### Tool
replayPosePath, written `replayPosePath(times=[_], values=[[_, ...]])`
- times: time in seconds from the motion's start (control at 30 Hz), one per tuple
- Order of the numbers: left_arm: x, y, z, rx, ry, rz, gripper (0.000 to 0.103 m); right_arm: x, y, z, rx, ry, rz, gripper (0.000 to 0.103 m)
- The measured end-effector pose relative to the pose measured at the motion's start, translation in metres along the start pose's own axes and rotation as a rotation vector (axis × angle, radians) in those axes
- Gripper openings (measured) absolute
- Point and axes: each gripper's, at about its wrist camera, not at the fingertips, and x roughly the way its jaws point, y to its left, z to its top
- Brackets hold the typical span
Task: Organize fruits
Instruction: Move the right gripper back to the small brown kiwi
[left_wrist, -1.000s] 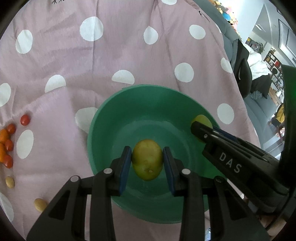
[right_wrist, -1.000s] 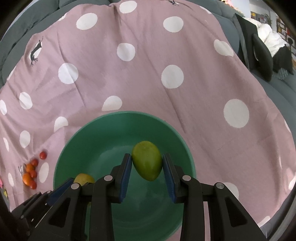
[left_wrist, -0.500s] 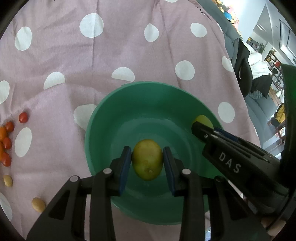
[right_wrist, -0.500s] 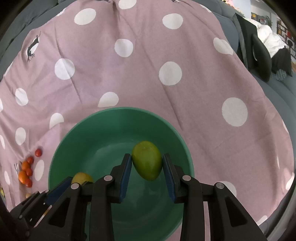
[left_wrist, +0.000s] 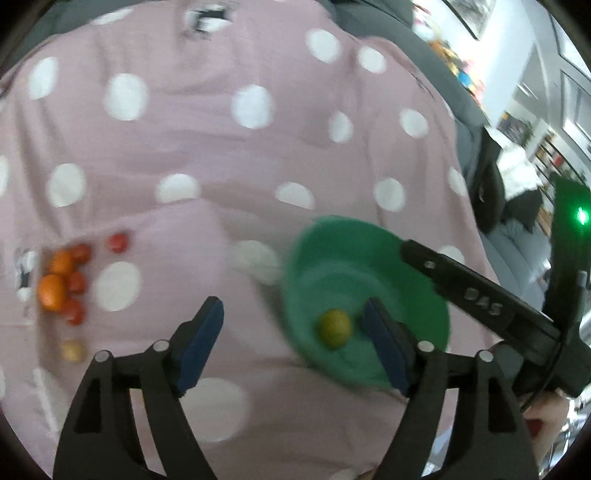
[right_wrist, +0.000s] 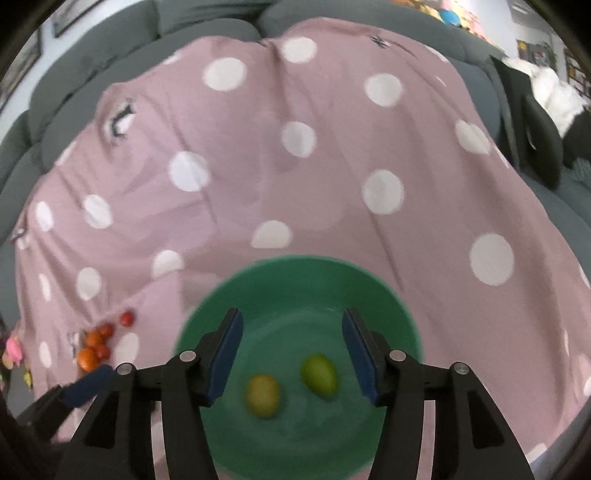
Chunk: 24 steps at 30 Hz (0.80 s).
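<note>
Two fruits, a yellow one (right_wrist: 263, 395) and a green one (right_wrist: 319, 373), are seen lying apart inside the green bowl (right_wrist: 295, 273), released. Right tool (right_wrist: 291, 350) is held over the bowl, jaws opening wide, nothing pressed between the pads. Left tool (left_wrist: 293, 343) is likewise opening and empty, held over the bowl's left rim and the spotted pink cloth (left_wrist: 221, 166). A cluster of small red and orange fruits (left_wrist: 62, 284) is left on the cloth well apart from the bowl, toward its left edge. Frames are blurred.
</note>
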Motion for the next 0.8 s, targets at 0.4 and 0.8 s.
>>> replayPosePath(times=[0.4, 0.8], values=[[-0.066, 0.155, -0.022, -0.226, -0.089, 0.279, 0.084, 0.012, 0.103, -0.020, -0.250, 0.074, 0.185, 0.056], [-0.040, 0.203, -0.049, -0.332, -0.018, 0.231, 0.060, 0.063, 0.187, -0.093, -0.468, 0.341, 0.319, 0.056]])
